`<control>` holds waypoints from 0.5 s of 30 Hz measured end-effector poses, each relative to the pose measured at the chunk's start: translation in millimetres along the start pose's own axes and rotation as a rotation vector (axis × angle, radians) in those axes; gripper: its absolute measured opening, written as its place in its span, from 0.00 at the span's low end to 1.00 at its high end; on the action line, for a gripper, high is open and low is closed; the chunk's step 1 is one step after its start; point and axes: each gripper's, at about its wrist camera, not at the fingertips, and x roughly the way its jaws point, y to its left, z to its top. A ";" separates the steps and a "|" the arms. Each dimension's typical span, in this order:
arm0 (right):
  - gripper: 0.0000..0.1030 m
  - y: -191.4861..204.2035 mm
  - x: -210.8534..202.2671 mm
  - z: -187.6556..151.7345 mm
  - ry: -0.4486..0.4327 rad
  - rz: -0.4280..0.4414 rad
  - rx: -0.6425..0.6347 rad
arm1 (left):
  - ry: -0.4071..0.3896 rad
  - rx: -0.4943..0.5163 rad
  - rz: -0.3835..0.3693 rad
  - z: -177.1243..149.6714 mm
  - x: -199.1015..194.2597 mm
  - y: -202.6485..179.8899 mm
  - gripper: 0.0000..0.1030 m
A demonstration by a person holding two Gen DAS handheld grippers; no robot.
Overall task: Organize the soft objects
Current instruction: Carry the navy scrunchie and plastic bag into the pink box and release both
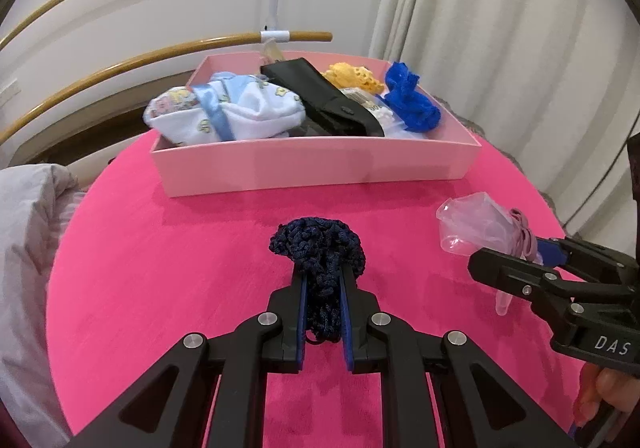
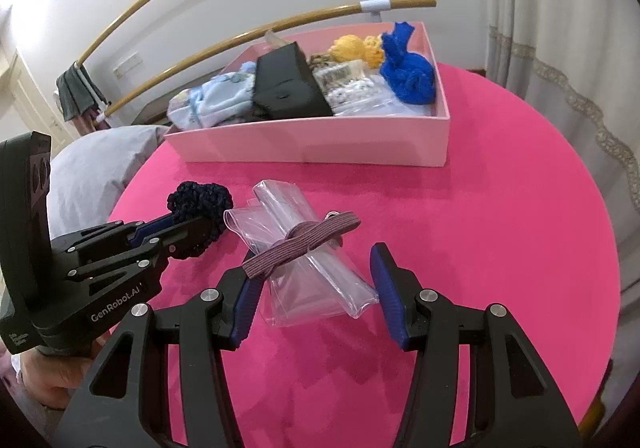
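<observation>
A dark navy crocheted piece (image 1: 316, 244) hangs just over the round pink table (image 1: 160, 256), with my left gripper (image 1: 323, 276) shut on its lower end. In the right wrist view that same navy piece (image 2: 200, 196) sits in the left gripper (image 2: 192, 226) at the left. My right gripper (image 2: 316, 264) is shut on a rolled clear plastic bag (image 2: 312, 276) tied with a mauve elastic band (image 2: 304, 240); both pads touch the roll. From the left wrist view, the bag (image 1: 472, 220) sticks out of the right gripper (image 1: 516, 260).
A pink open box (image 1: 320, 164) stands at the table's far side, holding white-and-blue baby clothes (image 1: 240, 112), a black pouch (image 1: 320, 100), a yellow crocheted piece (image 1: 352, 76) and a bright blue net piece (image 1: 412, 100). Wooden rails (image 1: 160, 56), a curtain (image 1: 500, 28) and a grey cushion (image 1: 28, 228) surround the table.
</observation>
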 end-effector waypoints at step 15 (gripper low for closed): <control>0.48 44.3 -51.7 11.0 -0.096 -0.004 -0.064 | -0.108 0.010 0.029 -5.6 -88.6 6.5 0.10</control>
